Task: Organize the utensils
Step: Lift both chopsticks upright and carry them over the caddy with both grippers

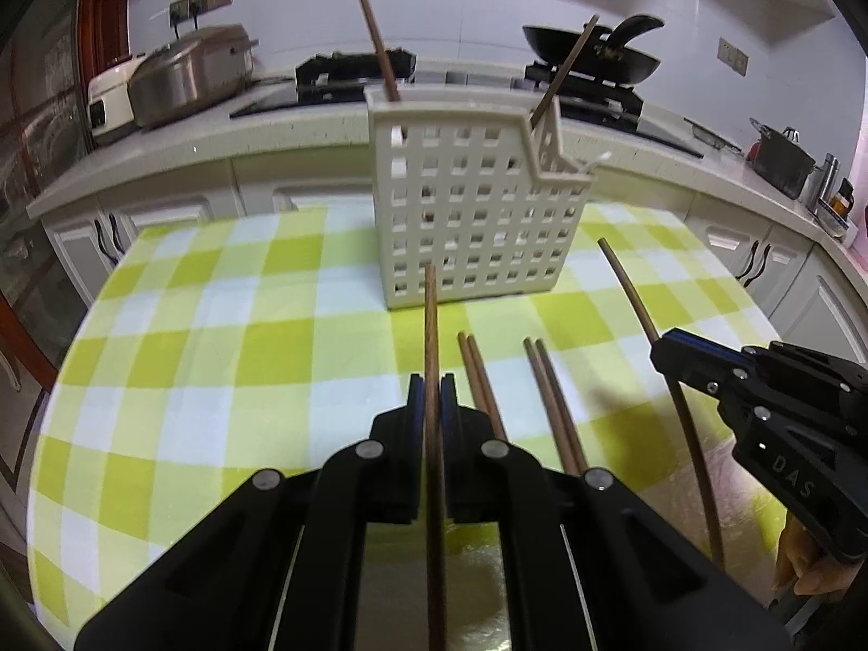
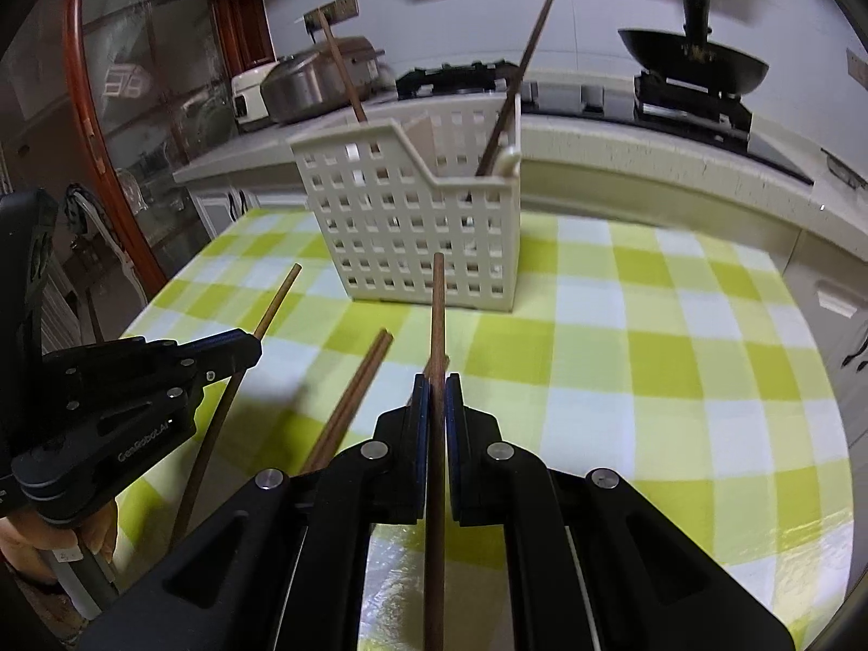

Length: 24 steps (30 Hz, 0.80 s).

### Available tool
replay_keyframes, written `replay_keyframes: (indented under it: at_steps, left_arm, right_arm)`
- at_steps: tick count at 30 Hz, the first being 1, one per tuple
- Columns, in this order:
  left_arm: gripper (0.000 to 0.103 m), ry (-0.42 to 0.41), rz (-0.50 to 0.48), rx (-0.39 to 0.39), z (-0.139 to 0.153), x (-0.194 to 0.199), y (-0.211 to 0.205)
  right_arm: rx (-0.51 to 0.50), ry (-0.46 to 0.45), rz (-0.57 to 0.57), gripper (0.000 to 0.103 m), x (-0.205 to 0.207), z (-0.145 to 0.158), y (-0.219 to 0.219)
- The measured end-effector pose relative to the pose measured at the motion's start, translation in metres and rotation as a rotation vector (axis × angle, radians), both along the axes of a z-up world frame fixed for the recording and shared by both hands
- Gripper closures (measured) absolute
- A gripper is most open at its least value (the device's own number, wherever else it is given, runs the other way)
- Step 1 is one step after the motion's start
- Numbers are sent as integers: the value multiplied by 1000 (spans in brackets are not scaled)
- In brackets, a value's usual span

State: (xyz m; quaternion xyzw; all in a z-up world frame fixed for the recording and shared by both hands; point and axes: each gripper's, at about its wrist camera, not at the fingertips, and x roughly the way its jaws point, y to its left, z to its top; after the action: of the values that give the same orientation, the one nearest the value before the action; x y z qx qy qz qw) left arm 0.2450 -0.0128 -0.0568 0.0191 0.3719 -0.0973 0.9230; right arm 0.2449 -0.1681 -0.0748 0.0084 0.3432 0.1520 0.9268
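L gripper [image 1: 432, 388] round chopstick [image 1: 431, 325]

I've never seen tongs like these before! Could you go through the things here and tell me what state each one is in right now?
Left tongs: shut on a chopstick.
Right tongs: shut on a chopstick.
Left chopstick: held, pointing at the basket.
Right chopstick: held, pointing at the basket.
Basket: upright on the table, two chopsticks standing in it.
Two chopstick pairs: lying loose on the tablecloth.
Wok: sitting on the stove.
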Motion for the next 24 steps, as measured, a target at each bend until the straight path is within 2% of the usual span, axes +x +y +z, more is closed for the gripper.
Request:
replay_keyframes:
  at_steps: [8, 24]
  left_arm:
    - [97, -80, 7, 28, 24, -19, -6]
    - [97, -160, -7, 0, 60, -44, -8]
  right_arm:
    - [10, -61, -6, 97, -12, 22, -4]
    - [22, -137, -10, 97, -30, 51, -12]
